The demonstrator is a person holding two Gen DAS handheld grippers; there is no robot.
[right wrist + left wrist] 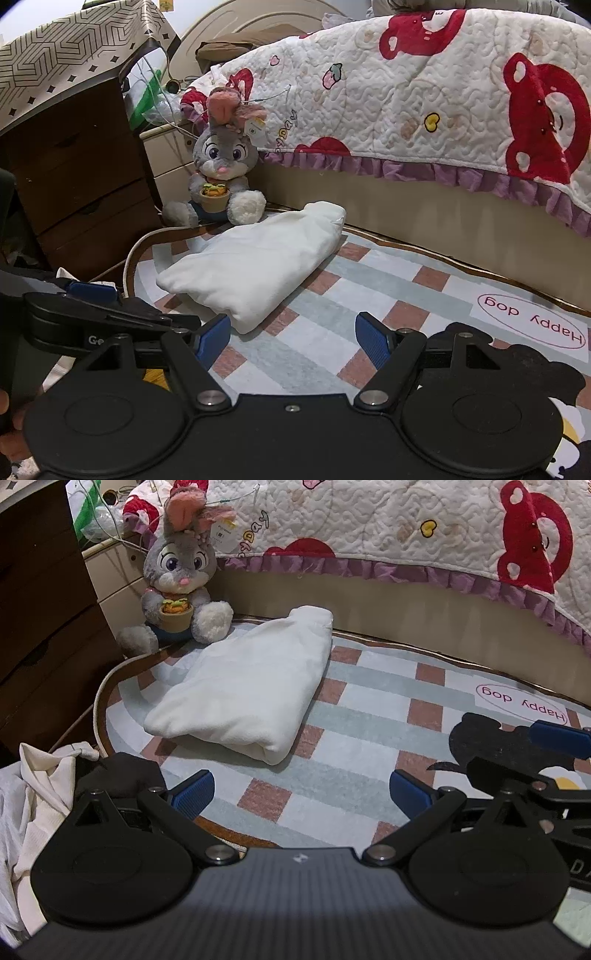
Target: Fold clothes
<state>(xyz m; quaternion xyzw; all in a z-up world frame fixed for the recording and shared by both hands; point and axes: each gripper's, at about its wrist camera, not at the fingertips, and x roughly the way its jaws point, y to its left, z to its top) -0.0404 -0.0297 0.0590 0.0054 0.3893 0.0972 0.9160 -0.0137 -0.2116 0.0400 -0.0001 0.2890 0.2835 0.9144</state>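
Observation:
A folded white garment (243,686) (255,262) lies on the checked rug (369,701), just ahead of both grippers. My left gripper (301,794) hovers short of its near corner, open, with only rug between its blue pads. My right gripper (293,341) is open too, and the garment's near corner lies just beyond its left pad (212,341) without touching it. In the left wrist view one blue pad (561,736) of the right gripper shows at the right edge. A heap of unfolded clothes, white ribbed fabric (37,794) and something dark (122,775), lies at the lower left.
A grey plush rabbit (181,587) sits at the rug's far left corner. Behind the rug runs a bed with a quilted cover (424,92) hanging over its side. A brown chest of drawers (81,177) and a cream nightstand (114,579) stand on the left.

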